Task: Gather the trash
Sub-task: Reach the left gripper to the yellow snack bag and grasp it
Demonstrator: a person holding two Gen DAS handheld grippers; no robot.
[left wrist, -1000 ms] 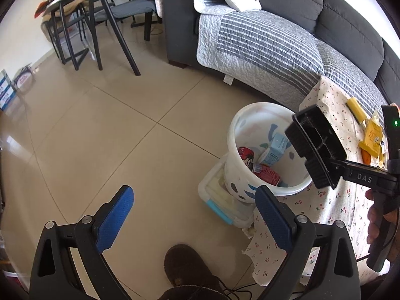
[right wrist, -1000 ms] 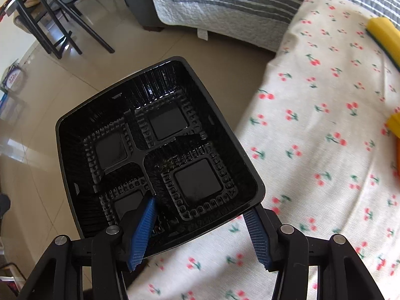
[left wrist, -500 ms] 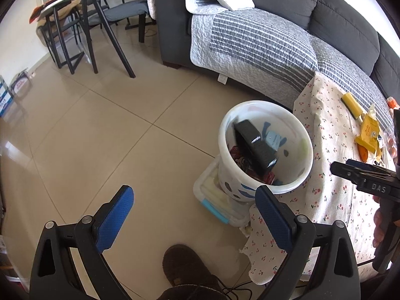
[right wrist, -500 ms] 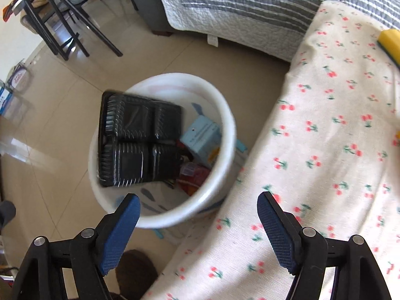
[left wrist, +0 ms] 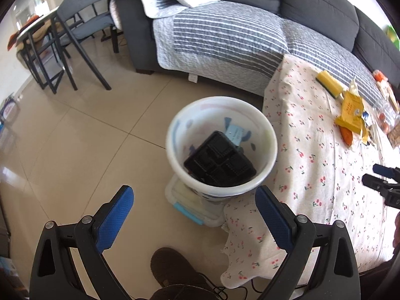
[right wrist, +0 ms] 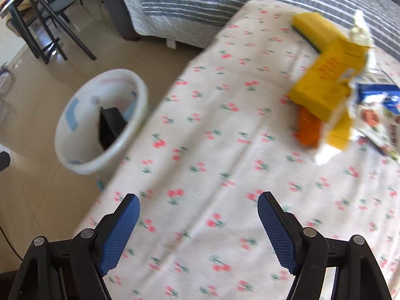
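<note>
Trash sits in 2 places. From the left wrist camera, a black plastic tray (left wrist: 220, 163) lies tilted inside the white bin (left wrist: 268, 150), with a pale blue carton (left wrist: 235, 133) just behind it. The bin stands on a clear lidded box (left wrist: 190, 203) on the tiled floor (left wrist: 82, 135), right beside a table draped in a cherry-print cloth (left wrist: 315, 165). On the far part of the cloth lie a yellow sponge (left wrist: 328, 82), a yellow wrapper (left wrist: 351, 111) and something orange (left wrist: 346, 133) partly under it; more packets at the right edge are too small to tell. The left gripper (left wrist: 193, 215) hangs above the floor near the bin, its 2 blue fingers (left wrist: 113, 218) spread wide with nothing between them. The right gripper (left wrist: 382, 175) pokes in at the right edge over the cloth. A dark slipper (left wrist: 172, 267) shows at the bottom, and a grey sofa (left wrist: 312, 2) with a striped quilt (left wrist: 225, 35) fills the background.

From the right wrist camera, blurred, the right gripper (right wrist: 198, 232) hangs over the cloth (right wrist: 215, 165); its jaws have just been opening and stand wide apart, empty. The bin (right wrist: 138, 125) is at the left, just beside the table edge, with the black tray (right wrist: 111, 126) standing on edge inside. Ahead to the right lie the sponge (right wrist: 312, 31), the yellow wrapper (right wrist: 327, 75), the orange item (right wrist: 308, 130) beneath it and a blue and white packet (right wrist: 377, 105).
</note>
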